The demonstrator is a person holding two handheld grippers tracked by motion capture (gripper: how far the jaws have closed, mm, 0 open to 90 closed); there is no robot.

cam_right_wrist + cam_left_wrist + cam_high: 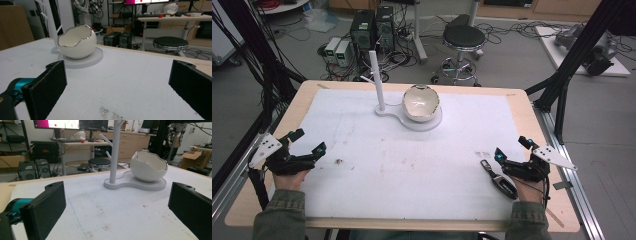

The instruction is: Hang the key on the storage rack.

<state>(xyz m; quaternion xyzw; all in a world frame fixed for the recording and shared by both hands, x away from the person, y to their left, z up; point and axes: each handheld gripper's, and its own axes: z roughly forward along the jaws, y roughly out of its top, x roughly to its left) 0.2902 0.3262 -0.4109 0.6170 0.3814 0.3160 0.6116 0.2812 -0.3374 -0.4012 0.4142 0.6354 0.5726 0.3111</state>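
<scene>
High view shows a dark key fob [499, 178] just beside the right claw [509, 152]; both claws spread, empty.

A white sheet [412, 160] covers most of the wooden table [542, 200] and carries faint brown smudges. Beyond the far edge, on the grey floor, stand two black computer towers [373, 27] with small white and green boxes [338, 51] beside them, amid loose cables. A round black stool [463, 37] on a chrome base stands to their right. In the left gripper view, a desk [82, 143] with monitors [71, 123] stands behind it.
</scene>
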